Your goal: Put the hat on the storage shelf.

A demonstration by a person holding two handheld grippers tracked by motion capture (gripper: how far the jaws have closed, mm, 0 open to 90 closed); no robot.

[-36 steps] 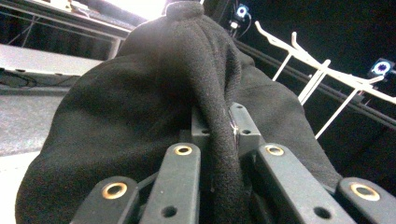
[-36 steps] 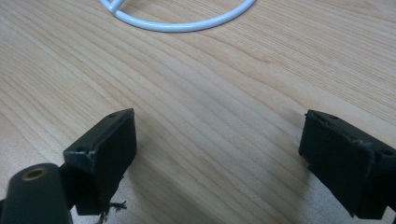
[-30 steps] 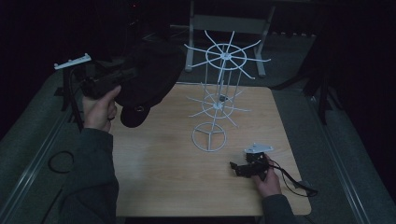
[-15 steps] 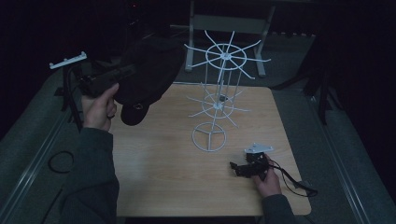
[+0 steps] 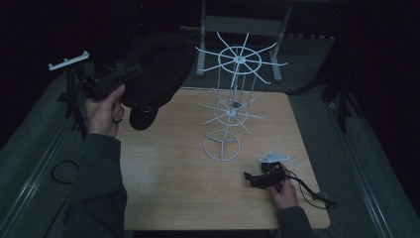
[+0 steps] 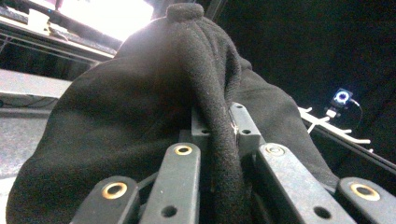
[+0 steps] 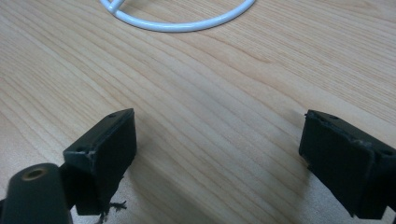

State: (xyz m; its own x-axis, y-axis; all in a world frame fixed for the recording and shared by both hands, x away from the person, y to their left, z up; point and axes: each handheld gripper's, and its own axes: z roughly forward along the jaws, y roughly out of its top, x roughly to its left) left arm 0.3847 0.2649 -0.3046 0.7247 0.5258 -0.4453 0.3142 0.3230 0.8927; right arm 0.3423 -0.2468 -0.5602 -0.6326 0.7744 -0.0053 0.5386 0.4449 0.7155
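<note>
The left gripper point(image 5: 130, 73) is raised at the table's point(image 5: 173, 198) far left corner, its jaws clamped on a fold of the black cap point(image 6: 154, 107). The right gripper point(image 5: 253, 179) lies low near the table's near right corner, seemingly resting on it, jaws spread wide with nothing between them.

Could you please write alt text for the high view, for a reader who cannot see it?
The left tool holds a black cap raised beside a white wire rack on a wooden table; the right tool rests open near the rack's base.
</note>
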